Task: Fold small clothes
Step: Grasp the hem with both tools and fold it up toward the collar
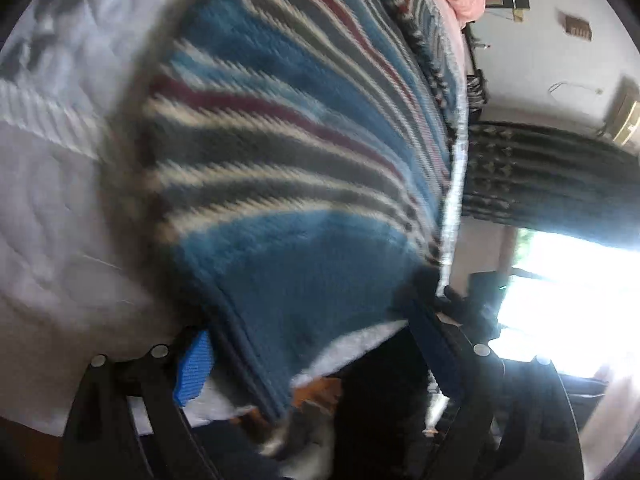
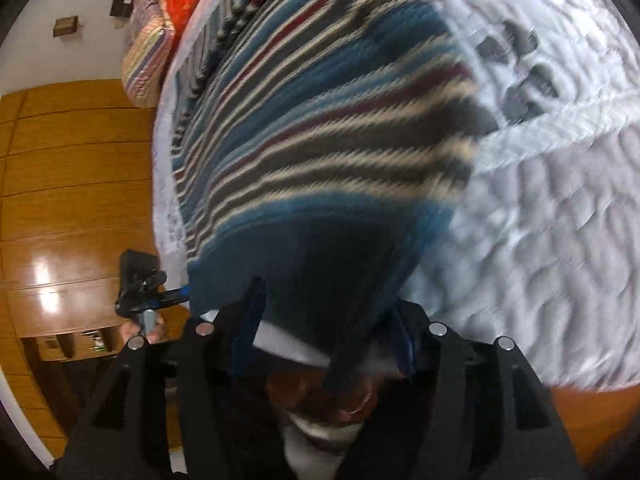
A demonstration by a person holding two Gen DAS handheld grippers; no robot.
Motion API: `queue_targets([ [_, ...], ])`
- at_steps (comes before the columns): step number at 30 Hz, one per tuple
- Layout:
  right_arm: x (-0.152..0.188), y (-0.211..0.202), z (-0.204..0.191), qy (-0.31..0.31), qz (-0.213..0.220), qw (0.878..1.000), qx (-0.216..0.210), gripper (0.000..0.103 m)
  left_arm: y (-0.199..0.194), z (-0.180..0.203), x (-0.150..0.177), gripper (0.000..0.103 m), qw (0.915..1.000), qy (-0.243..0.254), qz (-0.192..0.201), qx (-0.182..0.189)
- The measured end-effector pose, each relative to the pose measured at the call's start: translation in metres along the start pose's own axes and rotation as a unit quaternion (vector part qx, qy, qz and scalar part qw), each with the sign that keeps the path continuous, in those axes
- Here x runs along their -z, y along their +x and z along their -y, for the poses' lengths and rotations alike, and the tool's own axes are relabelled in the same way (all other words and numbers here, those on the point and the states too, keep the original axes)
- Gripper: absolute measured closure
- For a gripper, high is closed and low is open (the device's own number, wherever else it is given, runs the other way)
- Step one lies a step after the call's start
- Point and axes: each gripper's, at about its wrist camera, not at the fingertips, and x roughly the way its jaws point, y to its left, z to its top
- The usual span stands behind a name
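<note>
My left tool [image 1: 312, 344] and right tool [image 2: 324, 328] each pinch the near hem of the blue, maroon, cream and grey striped fleece garment [image 1: 288, 152], raised toward 12 o'clock over the white quilted bed cover [image 2: 560, 220]; both frames blurred.

A small striped fleece garment [image 1: 288, 152] [image 2: 328, 128] in blue, grey, cream and dark red bands, with a solid blue hem and a white inner lining showing under that edge. It is blurred, spread wide and lifted at its near edge above a white quilted bed.
</note>
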Motion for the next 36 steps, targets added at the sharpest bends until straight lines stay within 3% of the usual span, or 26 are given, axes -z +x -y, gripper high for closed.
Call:
queue_targets([
  [3,0.003,0.003,0.001,0.002,-0.002,1.000,0.010,0.044,0.006,0.002,0.001,0.015,1.0000,-0.003,0.004,-0.005],
  [4,0.003,0.005,0.008,0.017,-0.003,1.000,0.015,0.048,0.008,0.000,0.001,0.019,0.9998,-0.012,0.007,-0.014],
  [6,0.004,0.007,0.015,0.031,-0.003,0.999,0.010,0.057,0.009,-0.002,0.002,0.039,0.9994,-0.020,0.005,-0.027],
  [7,0.005,0.006,0.017,0.034,-0.003,0.999,0.007,0.059,0.011,-0.004,0.003,0.060,0.9992,-0.026,-0.002,-0.029],
  [9,0.009,0.006,0.019,0.035,-0.008,0.999,0.000,0.064,0.011,-0.006,0.008,0.069,0.9990,-0.027,-0.010,-0.033],
  [11,0.010,0.007,0.019,0.031,-0.007,0.999,0.012,0.079,0.011,-0.009,0.013,0.084,0.9988,-0.026,-0.010,-0.040],
  [12,0.011,0.007,0.021,0.030,-0.004,0.999,0.017,0.092,0.010,-0.012,0.014,0.088,0.9987,-0.030,-0.006,-0.039],
  [13,0.011,0.007,0.023,0.031,-0.004,0.999,0.015,0.095,0.008,-0.015,0.015,0.093,0.9986,-0.036,0.001,-0.040],
  [20,0.016,-0.024,0.010,0.029,0.028,0.998,-0.056,0.097,-0.027,0.004,0.033,0.095,0.9979,-0.012,0.060,0.020],
  [26,0.001,-0.066,-0.018,0.013,0.077,0.990,-0.120,0.097,-0.070,0.042,0.035,0.096,0.9903,0.017,0.118,0.071],
  [30,-0.018,-0.085,-0.043,-0.010,0.101,0.985,-0.137,0.097,-0.091,0.069,0.022,0.096,0.9860,0.040,0.139,0.082],
  [36,-0.062,-0.106,-0.082,-0.056,0.130,0.981,-0.133,0.097,-0.113,0.114,-0.010,0.096,0.9815,0.085,0.156,0.070],
])
